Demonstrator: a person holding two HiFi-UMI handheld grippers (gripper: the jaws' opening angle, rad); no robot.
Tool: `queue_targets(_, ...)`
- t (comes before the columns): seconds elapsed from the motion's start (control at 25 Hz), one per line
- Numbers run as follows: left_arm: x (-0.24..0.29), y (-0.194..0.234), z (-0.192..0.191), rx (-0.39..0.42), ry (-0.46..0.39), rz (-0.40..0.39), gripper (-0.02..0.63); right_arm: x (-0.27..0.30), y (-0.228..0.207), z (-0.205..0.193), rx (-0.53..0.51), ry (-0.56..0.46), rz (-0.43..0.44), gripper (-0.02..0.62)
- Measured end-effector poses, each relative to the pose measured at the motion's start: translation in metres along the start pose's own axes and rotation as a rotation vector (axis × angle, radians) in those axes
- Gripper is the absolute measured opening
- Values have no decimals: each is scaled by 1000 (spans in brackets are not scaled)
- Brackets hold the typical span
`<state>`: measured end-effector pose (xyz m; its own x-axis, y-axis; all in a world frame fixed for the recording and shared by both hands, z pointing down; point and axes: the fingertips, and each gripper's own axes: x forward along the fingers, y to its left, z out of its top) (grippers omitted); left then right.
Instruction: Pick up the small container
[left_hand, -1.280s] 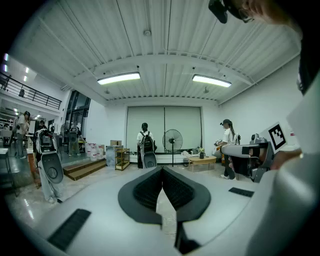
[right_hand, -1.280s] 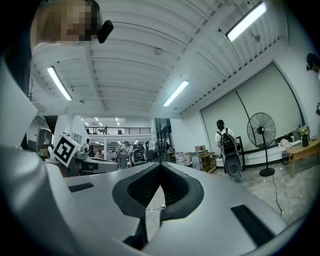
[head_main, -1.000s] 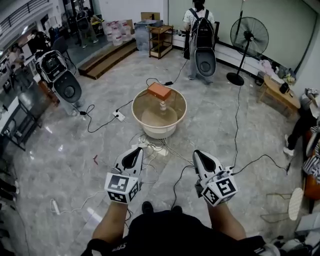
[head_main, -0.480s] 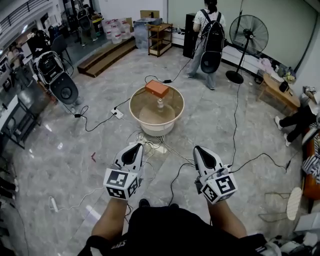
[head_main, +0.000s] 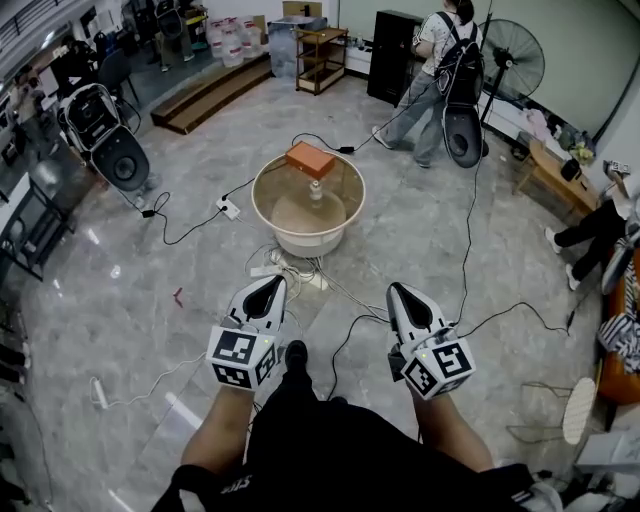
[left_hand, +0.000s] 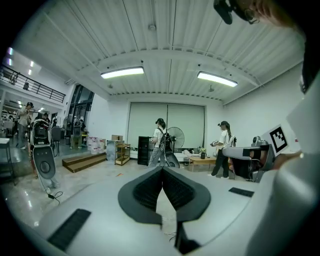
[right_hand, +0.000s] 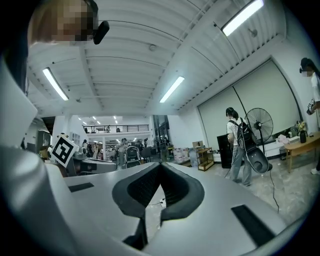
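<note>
Small container stands near the ctr of the round tabletop, just this side of the orange box, which sits at the far edge. Looks like a little pale bottle-type thing, upright, long axis vertical, narrow end up. It's too small from here to say more, e.g. whether there's a cap.

Step in hand: approach, I'd say, w/ nothing picked up yet. The person is well back from the table, both tools held low in front of the body and well apart from the container. L gripper has its jaws pressed together w/ nothing in them; its own view shows the dark pads meeting at the tip. R gripper is the same, closed up and empty.

Next move prob. needs: walk up to the near edge of the tabletop, minding the cables on the floor btwn person and table. Then spread one tool's jaws wide enough for the container's body and come in level from the side, as it's standing. Keep clear of the orange box behind it, then close on the body and lift straight up.
</note>
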<state>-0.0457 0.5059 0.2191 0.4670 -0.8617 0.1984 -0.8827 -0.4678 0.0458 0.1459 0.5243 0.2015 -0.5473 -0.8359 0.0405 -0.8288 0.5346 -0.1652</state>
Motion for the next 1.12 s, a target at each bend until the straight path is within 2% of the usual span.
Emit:
queue_targets(0.2,43,40,-11,-15,31,-5,11,55,-22,-14,41,28,-11,12)
queue_targets(0.4,106,107,-5,-20,47,-11,11,141,-47,-25,74,68,-21,12)
queue_targets(0.76,212,222,14,-50,59,-60,11,295,-75,-14,63,110,-41,12)
queue_targets(0.96,241,263,17,-52,69,-85,11,338,-78,-14,69,116,-64,12)
queue_targets(1.12,253,279,25,-50,67,-88,11,359,-84,-19,90,135,-73,12)
